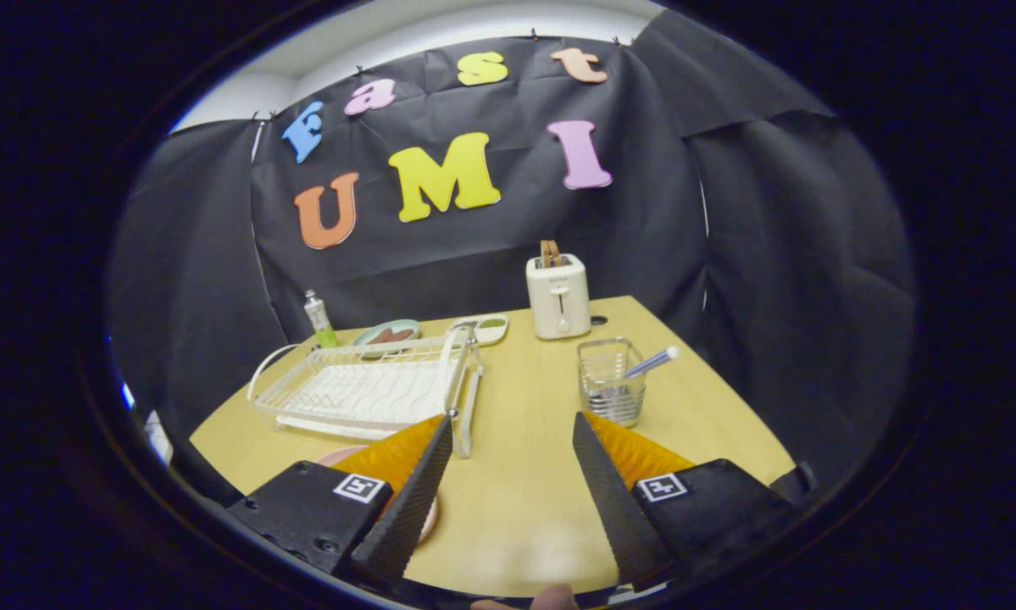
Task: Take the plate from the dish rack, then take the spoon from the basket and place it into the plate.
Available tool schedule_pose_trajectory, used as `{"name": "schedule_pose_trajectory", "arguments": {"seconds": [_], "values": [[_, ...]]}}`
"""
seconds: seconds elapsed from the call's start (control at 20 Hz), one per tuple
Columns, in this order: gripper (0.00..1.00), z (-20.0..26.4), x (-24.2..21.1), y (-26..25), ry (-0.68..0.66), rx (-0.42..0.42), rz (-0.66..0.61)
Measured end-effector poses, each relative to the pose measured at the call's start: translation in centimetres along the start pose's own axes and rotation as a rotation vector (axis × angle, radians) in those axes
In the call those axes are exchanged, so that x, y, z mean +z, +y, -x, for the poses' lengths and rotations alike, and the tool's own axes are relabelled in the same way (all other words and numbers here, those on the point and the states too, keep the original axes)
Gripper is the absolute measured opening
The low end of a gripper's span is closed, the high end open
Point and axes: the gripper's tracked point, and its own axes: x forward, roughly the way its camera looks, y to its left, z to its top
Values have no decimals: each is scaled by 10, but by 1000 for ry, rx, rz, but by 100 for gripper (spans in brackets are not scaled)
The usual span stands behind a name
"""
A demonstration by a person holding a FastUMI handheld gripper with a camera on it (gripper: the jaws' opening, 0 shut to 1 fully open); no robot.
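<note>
A wooden table (516, 474) filled the lower centre of the frame, with one white dish rack (363, 391) standing empty at centre left. One toaster (558, 296) sat behind it at centre, and one wire basket (612, 381) right of centre held the single spoon (653, 362). The gripper (512, 436) hovered with fingers spread apart, gripping nothing. One pink plate (427, 515) lay on the table, largely blocked by the left finger (410, 500).
</note>
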Motion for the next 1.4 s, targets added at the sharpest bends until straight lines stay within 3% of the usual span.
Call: {"name": "schedule_pose_trajectory", "arguments": {"seconds": [0.1, 0.45, 0.85, 1.1, 1.4], "values": [[100, 2, 1, -29, -37, -62, 35], [100, -36, -16, -89, -71, -67, -16], [98, -113, 7, -106, -127, 1, -43], [84, -144, 13, -100, -115, 23, -27], [50, -163, 11, -100, -104, 23, -38]]}}
